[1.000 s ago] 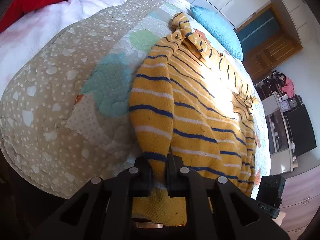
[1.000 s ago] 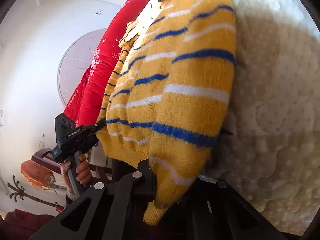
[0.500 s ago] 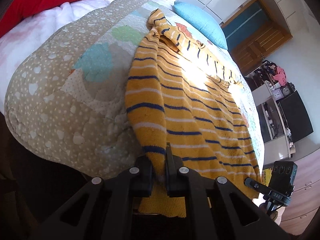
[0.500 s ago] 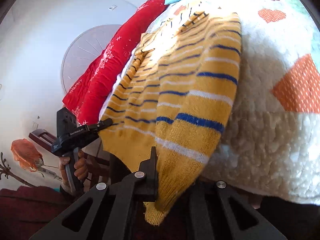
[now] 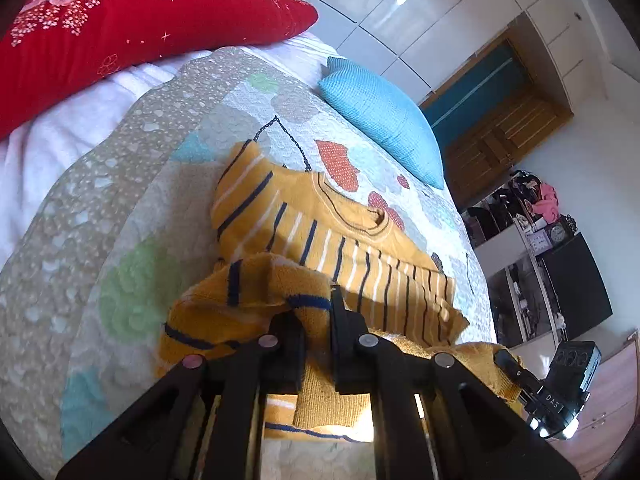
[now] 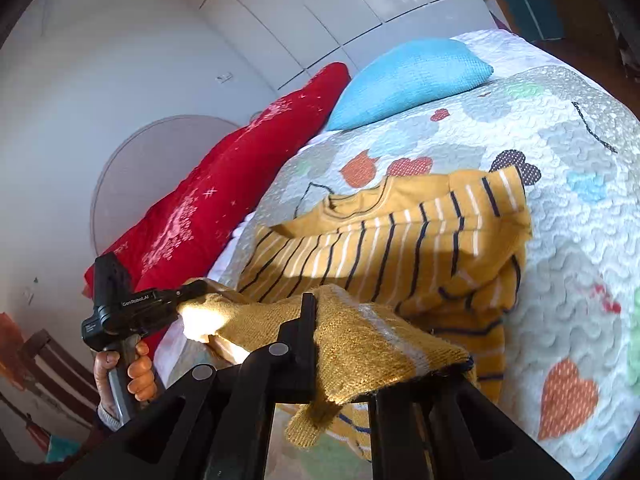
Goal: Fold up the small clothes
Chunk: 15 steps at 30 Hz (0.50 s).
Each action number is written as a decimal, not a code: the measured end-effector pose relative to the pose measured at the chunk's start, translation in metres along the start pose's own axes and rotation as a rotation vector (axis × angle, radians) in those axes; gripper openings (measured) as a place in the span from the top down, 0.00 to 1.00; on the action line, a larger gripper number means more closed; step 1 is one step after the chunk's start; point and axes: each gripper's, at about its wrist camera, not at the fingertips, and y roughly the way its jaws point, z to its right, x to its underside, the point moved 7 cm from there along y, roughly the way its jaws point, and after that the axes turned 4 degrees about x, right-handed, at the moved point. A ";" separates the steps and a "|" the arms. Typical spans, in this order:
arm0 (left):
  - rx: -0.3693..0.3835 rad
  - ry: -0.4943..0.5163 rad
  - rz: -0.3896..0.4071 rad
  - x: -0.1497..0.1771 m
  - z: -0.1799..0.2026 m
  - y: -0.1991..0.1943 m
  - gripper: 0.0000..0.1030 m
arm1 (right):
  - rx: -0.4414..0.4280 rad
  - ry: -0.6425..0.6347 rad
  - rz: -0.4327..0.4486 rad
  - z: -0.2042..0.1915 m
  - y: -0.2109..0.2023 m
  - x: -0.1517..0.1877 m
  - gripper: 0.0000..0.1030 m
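A small yellow sweater [image 5: 320, 236] with blue and white stripes lies on the quilted bed, its neckline away from me; it also shows in the right wrist view [image 6: 400, 240]. My left gripper [image 5: 316, 320] is shut on one corner of the hem, lifted and carried over the sweater's body. My right gripper [image 6: 360, 336] is shut on the other hem corner, which drapes over its fingers and hides the right one. The left gripper also shows in the right wrist view [image 6: 192, 292], and the right gripper in the left wrist view [image 5: 504, 360].
The patchwork quilt [image 5: 160, 208] with hearts covers the bed. A blue pillow [image 5: 380, 108] and a red pillow [image 5: 120, 16] lie at the head. White wardrobes and a wooden door [image 5: 500, 128] stand beyond. The bed edge drops off on the left.
Both grippers have lifted the sweater's hem from the bed's near edge and carried it forward over the body toward the neckline, so the lower half now folds over.
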 end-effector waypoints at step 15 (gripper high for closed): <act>0.083 -0.346 0.026 -0.083 -0.061 0.082 0.47 | 0.021 0.259 -0.133 0.087 0.127 -0.075 0.78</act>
